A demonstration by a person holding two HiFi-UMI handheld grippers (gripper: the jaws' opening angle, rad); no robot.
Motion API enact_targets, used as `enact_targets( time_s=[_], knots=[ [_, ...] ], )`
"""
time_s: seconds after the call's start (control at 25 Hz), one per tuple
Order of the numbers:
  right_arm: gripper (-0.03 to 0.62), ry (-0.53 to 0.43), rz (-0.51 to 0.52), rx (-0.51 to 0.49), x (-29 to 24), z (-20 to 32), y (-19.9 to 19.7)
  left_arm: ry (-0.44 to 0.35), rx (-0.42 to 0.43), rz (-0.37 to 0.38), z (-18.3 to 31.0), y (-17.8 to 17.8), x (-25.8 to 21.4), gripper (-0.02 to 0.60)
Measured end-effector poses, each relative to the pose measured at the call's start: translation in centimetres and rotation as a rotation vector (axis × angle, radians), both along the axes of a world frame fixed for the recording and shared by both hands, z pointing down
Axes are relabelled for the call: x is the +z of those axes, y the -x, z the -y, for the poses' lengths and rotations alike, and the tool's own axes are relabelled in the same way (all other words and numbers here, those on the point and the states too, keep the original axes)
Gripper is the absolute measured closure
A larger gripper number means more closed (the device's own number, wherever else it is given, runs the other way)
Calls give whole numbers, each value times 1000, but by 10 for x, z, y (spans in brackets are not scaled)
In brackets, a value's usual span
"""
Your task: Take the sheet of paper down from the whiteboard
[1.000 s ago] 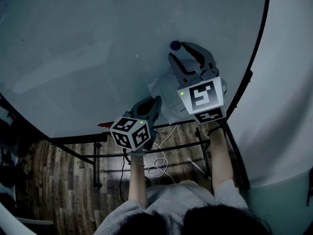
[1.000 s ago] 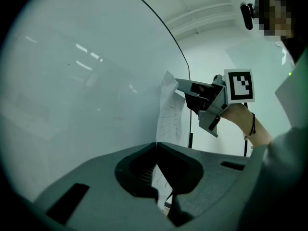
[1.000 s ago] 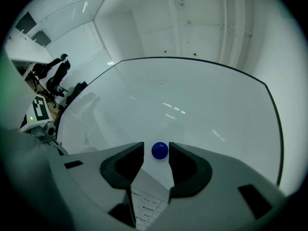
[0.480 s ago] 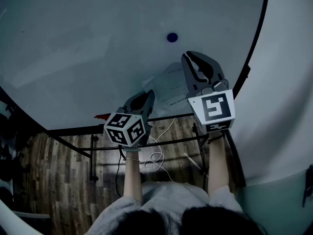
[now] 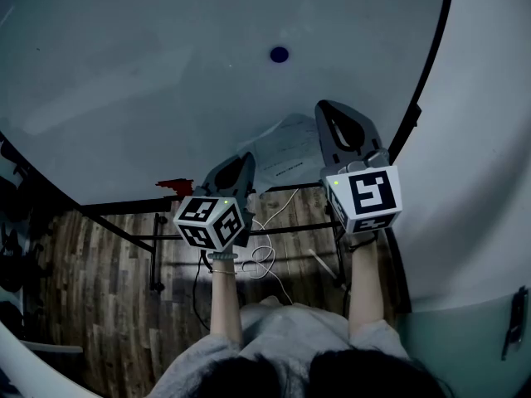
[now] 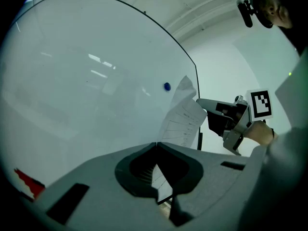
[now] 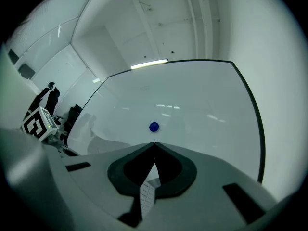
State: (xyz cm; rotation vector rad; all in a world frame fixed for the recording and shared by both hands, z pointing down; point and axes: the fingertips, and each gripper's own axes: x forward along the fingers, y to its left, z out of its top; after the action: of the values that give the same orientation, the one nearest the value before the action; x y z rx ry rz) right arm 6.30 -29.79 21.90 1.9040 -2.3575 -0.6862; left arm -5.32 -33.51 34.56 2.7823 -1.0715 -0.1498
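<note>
The sheet of paper [image 5: 286, 149] hangs free in front of the whiteboard [image 5: 149, 81], below the blue magnet [image 5: 279, 54], which stays on the board. My left gripper [image 5: 246, 161] is shut on the sheet's lower left part; in the left gripper view a strip of paper [image 6: 160, 177] shows between the closed jaws of that gripper [image 6: 156, 144]. My right gripper [image 5: 328, 109] has just been closing and is shut on the sheet's right edge. In the right gripper view the paper [image 7: 147, 192] sits between the jaws of that gripper [image 7: 154, 143], with the magnet [image 7: 153, 126] ahead.
The whiteboard's black frame [image 5: 419, 89] runs down the right beside a white wall [image 5: 481, 139]. A red object [image 5: 174, 186] lies on the board's lower ledge. Below are the stand's bars [image 5: 158, 259] and cables [image 5: 265, 268] on a wooden floor.
The right gripper came down from beside the magnet and its jaws shut on the paper. The sheet left the magnet and now hangs lower between both grippers.
</note>
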Motion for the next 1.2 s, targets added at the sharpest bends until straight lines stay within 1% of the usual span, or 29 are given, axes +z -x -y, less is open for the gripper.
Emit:
enact_targets(
  time_s=[0.2,0.52,0.64,0.8,1.2],
  knots=[
    [592,37,26,-40,14,-6,-4,-2,-93,20,-11,7,6,575],
    [594,82,63,-114,35,-17,2,-17,-182,40,-30,16,6,575],
    [594,97,89,-121,43,-24,-1,-25,-199,44,-37,17,3,575],
    [594,101,134,-124,52,-35,-9,-55,-210,62,-43,12,-4,575],
    [594,102,124,-109,55,-39,-21,-78,-205,77,-46,0,-10,575]
  ],
)
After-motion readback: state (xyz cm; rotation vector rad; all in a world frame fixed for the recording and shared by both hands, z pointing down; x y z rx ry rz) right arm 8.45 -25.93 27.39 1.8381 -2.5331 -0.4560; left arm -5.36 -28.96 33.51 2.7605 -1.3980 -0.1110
